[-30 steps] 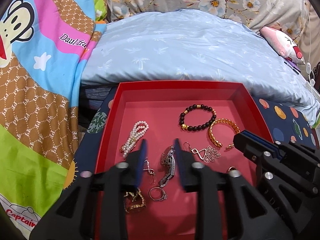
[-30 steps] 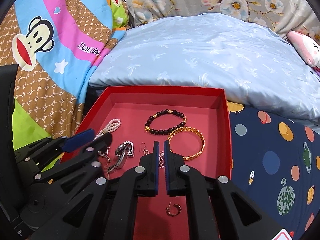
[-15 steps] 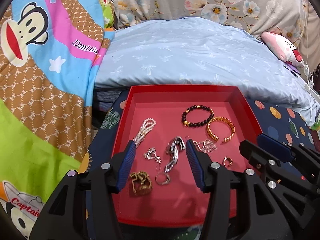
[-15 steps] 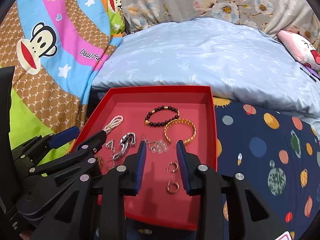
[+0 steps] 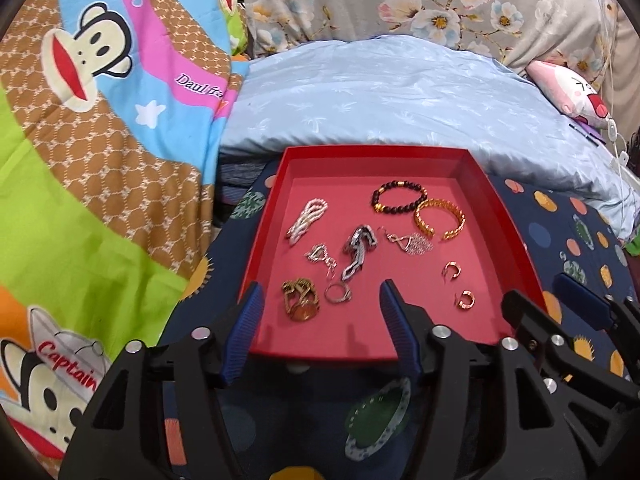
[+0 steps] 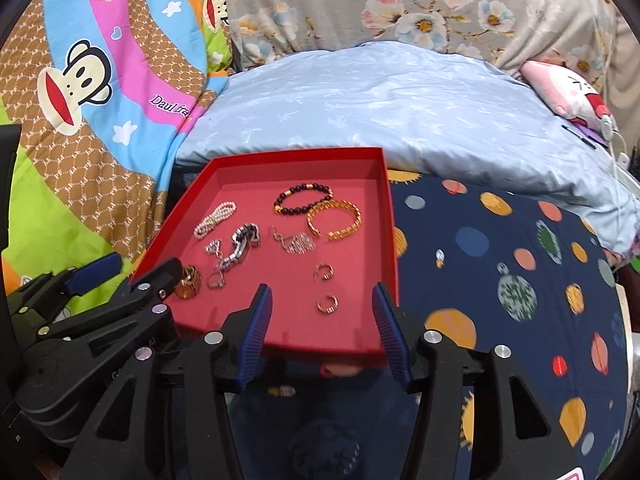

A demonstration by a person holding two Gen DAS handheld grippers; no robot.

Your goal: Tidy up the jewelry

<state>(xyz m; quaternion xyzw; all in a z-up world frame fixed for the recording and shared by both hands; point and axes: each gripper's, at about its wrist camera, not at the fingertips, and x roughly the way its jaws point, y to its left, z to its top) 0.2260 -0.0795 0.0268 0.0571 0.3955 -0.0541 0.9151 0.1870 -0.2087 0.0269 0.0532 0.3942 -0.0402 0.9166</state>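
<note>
I see the jewelry, from black bead bracelet (image 5: 398, 201) to two gold hoop earrings (image 6: 325, 287), lying in the red tray (image 5: 512, 236) ahead of my left gripper (image 5: 320, 334) and right gripper (image 6: 320, 330), whose jaws have just been opening, holding nothing.

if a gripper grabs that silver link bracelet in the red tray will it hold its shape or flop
The silver link bracelet will probably flop: it looks made of separate links and already lies bent and bunched on the red tray. Pinched at one end, the rest would likely dangle. Its shiny metal may also slip between flat fingers.
</note>
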